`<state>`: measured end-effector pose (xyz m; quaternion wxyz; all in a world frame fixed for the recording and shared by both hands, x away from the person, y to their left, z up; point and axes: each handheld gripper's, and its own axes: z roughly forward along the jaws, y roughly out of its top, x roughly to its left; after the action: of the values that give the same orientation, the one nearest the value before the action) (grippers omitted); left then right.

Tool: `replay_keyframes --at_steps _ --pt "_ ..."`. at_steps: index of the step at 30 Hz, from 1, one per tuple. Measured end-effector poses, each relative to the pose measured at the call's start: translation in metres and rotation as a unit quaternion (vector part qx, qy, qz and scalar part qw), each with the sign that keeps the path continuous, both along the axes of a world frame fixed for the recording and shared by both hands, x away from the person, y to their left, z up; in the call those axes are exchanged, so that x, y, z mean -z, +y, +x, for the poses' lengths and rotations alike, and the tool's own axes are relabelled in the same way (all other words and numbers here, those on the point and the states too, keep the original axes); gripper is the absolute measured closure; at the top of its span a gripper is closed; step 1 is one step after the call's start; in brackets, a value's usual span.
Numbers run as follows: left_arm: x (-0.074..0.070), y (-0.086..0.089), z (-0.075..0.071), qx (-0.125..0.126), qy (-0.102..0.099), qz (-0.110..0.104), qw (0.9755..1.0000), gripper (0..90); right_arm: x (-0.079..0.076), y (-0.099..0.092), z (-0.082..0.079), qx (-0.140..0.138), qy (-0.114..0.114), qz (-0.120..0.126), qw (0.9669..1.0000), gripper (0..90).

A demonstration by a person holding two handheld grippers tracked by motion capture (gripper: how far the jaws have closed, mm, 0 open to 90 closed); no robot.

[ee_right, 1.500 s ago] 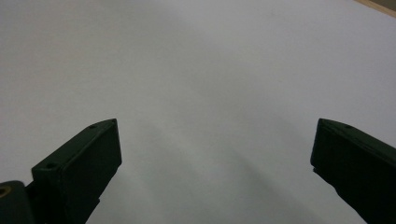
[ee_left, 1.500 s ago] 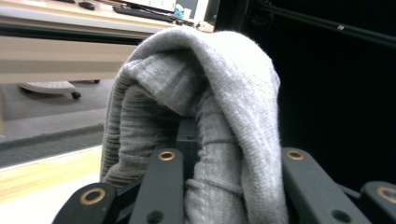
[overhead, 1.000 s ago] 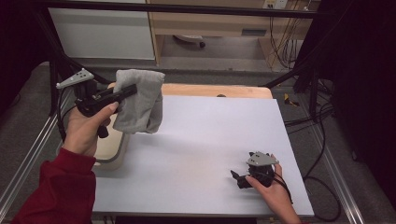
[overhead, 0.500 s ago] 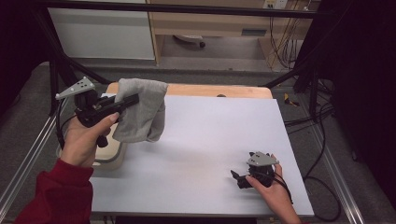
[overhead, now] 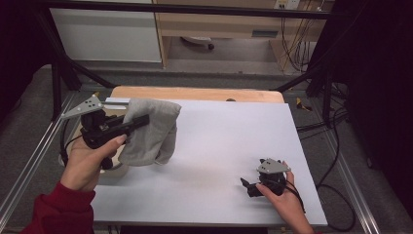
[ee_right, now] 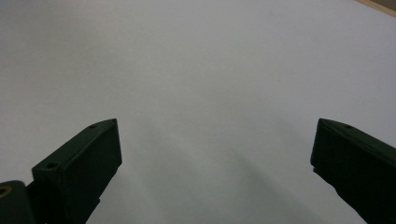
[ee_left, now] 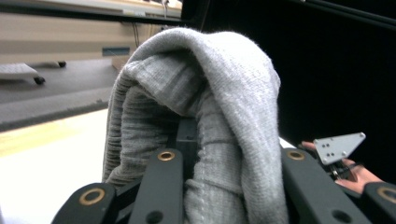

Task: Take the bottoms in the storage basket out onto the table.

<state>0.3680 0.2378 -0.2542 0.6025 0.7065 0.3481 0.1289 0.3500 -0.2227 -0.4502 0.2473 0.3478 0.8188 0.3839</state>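
A grey knitted cloth (overhead: 155,132) hangs in a thick fold above the left part of the white table (overhead: 234,141). My left gripper (overhead: 142,120) is shut on its upper part, jaws pointing right. In the left gripper view the cloth (ee_left: 210,93) drapes over both jaws and hides their tips, with my left gripper (ee_left: 229,179) clamped on it. My right gripper (overhead: 247,187) rests low on the table at the near right, held by a hand. Its jaws stand wide apart in the right gripper view, so the right gripper (ee_right: 219,149) is open with bare white surface between them.
A pale round container (overhead: 116,168) sits at the table's left edge, partly hidden under my left hand. A wooden board (overhead: 195,92) runs along the far edge. Metal frame rails (overhead: 29,165) flank the table. The right hand's grey plate (ee_left: 338,147) shows behind the cloth.
My left hand has carried the cloth lower and nearer to the person. The right gripper has stayed where it was.
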Motion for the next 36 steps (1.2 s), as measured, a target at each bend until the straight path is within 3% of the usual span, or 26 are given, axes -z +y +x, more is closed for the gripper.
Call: replay_keyframes --at_steps 8,15,23,36 --pt "0.017 -0.018 0.014 0.016 0.025 0.011 0.9995 70.8 0.0 0.0 0.0 -0.001 -0.001 0.0 1.0 2.4" --pt "0.026 -0.03 0.03 0.018 0.034 0.013 0.9992 70.8 0.0 0.0 0.0 -0.005 -0.002 -0.001 1.0 2.4" --pt "0.033 -0.042 0.047 0.019 0.034 0.018 0.9991 70.8 -0.001 -0.001 -0.001 -0.003 -0.003 -0.002 1.0 2.4" --pt "0.037 -0.052 0.056 0.02 0.038 0.025 0.9987 70.8 0.001 0.002 0.0 -0.006 0.0 -0.007 1.0 2.4"
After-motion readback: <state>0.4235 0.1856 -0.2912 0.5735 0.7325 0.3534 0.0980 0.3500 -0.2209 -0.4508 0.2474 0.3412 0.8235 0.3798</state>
